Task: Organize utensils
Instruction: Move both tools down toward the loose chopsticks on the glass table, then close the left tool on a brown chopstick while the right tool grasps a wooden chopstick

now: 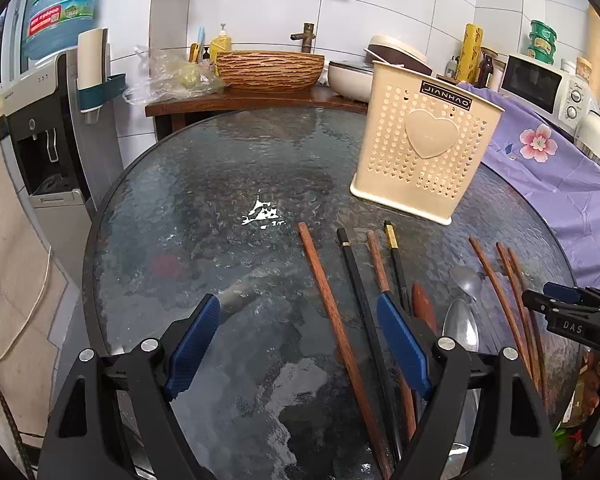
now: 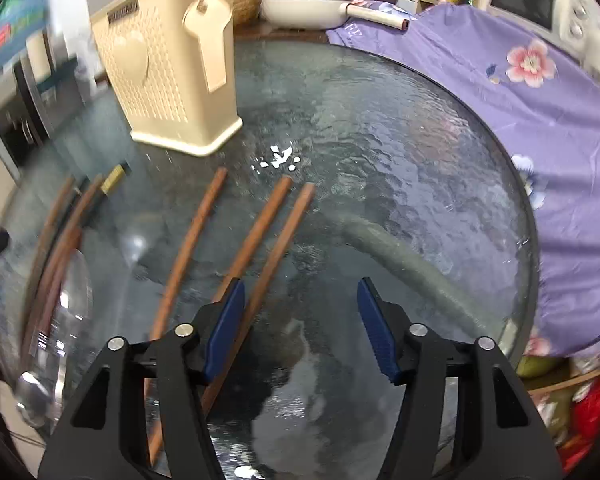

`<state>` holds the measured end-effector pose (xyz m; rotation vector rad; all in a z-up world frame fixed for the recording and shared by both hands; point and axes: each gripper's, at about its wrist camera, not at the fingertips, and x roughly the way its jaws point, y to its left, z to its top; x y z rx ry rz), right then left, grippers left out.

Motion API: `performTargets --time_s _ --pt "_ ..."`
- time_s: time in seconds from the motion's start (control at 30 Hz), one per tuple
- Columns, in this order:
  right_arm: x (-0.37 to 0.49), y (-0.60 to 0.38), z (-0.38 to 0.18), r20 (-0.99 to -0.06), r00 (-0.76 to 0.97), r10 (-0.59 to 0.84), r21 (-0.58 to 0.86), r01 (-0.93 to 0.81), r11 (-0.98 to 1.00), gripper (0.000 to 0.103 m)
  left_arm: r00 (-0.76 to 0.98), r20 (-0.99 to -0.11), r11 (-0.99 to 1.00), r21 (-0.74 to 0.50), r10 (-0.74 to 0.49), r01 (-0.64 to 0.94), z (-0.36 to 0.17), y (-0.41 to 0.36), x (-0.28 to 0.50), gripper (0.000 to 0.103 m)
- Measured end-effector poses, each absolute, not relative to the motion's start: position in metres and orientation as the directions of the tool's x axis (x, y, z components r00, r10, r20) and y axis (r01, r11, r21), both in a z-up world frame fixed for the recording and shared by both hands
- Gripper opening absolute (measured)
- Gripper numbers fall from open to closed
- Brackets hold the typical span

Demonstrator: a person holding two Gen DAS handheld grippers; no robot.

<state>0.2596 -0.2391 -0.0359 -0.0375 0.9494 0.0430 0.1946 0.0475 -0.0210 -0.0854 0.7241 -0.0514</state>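
1. On the round glass bench (image 1: 204,184), at about 1 o'clock in the left wrist view, a cream perforated utensil holder (image 1: 424,152) stands upright, with a heart shape on its face.
2. Below the holder, toward 5 o'clock, the utensils lie in a loose row: a brown wooden chopstick (image 1: 332,312), a black chopstick (image 1: 360,292), a black chopstick with a gold band (image 1: 394,256), and two metal spoons (image 1: 462,320) beside them.
3. Three more brown chopsticks (image 1: 512,300) lie at 4 o'clock, near the bench edge.
4. The left claw (image 1: 300,344) hangs above the bench with its blue pads wide apart and holds nothing.
5. The right claw (image 2: 300,328) also has its pads apart and is empty; one wooden chopstick (image 2: 278,252) passes just beside its left pad (image 2: 226,328).
6. A purple flowered cloth (image 2: 520,92) covers something beside the bench, at 2 o'clock in the right wrist view.
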Motion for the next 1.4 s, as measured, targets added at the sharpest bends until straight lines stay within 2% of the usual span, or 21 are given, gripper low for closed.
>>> performTargets --time_s 0.17,0.23,0.3,0.5,0.8,1.0,1.23,1.4 --pt "0.262 -0.252 -0.037 -0.815 0.579 0.03 0.004 -0.046 0.999 0.054 0.743 -0.665 0.996 -0.088 -0.072 0.017 -0.022 0.05 0.199 0.078" --pt "0.267 -0.25 -0.036 -0.816 0.577 0.04 0.01 -0.054 0.998 0.046 0.735 -0.674 0.996 -0.09 -0.077 0.021 -0.023 0.05 0.204 0.078" --pt "0.272 -0.249 -0.036 -0.818 0.574 0.043 0.012 -0.058 0.998 0.044 0.724 -0.684 0.995 -0.092 -0.085 0.03 -0.023 0.049 0.211 0.077" --pt "0.288 -0.245 -0.034 -0.829 0.557 0.041 0.012 -0.055 0.998 0.034 0.672 -0.736 0.996 -0.042 -0.082 0.075 -0.02 0.036 0.248 0.059" --pt "0.302 -0.239 -0.033 -0.83 0.557 0.044 0.023 -0.044 0.999 0.021 0.595 -0.804 0.997 0.027 -0.02 0.071 -0.036 0.025 0.282 0.048" --pt "0.311 -0.239 -0.034 -0.831 0.553 0.053 0.046 -0.026 0.999 0.017 0.574 -0.818 0.998 0.017 -0.022 0.062 -0.044 0.026 0.287 0.035" --pt "0.319 -0.235 -0.035 -0.827 0.56 0.047 0.052 -0.006 0.999 0.012 0.565 -0.825 0.998 0.023 -0.015 0.061 -0.043 0.021 0.297 0.028" --pt "0.323 -0.234 -0.035 -0.822 0.568 0.039 0.053 0.009 0.999 0.011 0.57 -0.821 0.998 0.029 -0.004 0.049 -0.043 0.019 0.301 0.009"
